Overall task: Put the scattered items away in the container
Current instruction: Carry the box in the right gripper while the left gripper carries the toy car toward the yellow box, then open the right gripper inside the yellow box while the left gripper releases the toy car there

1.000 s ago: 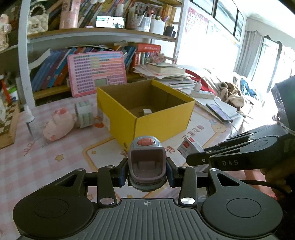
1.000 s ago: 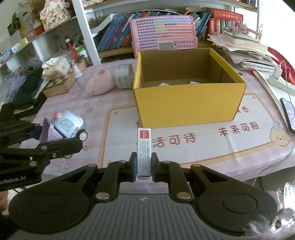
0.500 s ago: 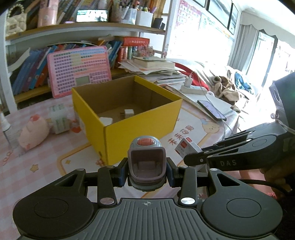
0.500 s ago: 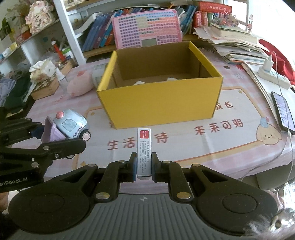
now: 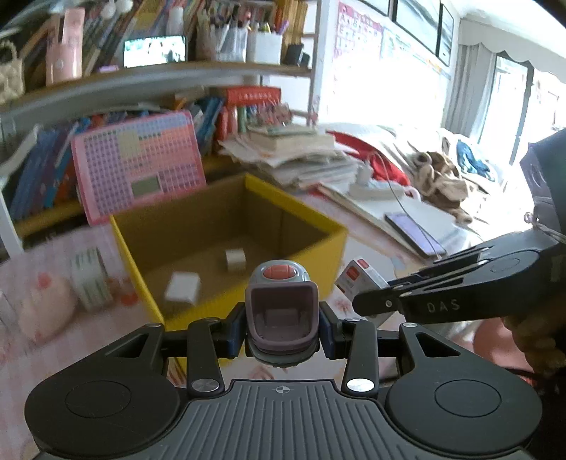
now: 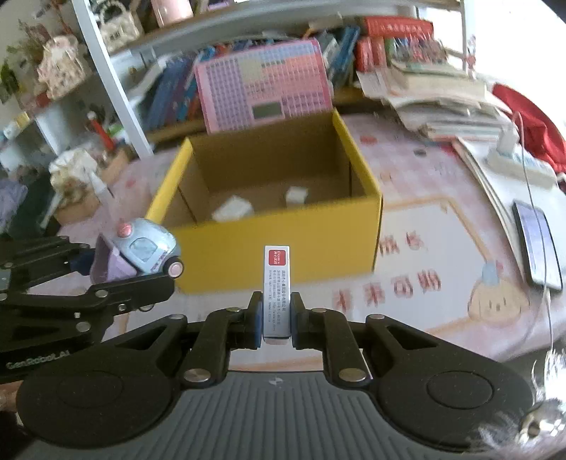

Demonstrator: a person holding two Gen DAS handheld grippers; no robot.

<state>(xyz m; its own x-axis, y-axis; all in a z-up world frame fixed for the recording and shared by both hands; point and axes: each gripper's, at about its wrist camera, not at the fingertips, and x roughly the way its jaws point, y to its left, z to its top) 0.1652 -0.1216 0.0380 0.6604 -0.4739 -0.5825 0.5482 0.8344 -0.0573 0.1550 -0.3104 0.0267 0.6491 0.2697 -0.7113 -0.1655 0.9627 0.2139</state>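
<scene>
Blue toy car (image 5: 281, 311) in left gripper (image 5: 281, 331)

The box (image 6: 269, 219) stands on the desk (image 6: 442, 230), two small items (image 6: 233, 208) lying inside it. Behind it leans a keyboard toy (image 6: 263, 85) against the shelf (image 6: 219, 32). Right of the box lies a phone (image 6: 537, 240), papers (image 6: 435, 95) stacked behind that.

A home study: crammed bookshelf (image 5: 148, 92), cluttered table (image 6: 424, 219).
</scene>
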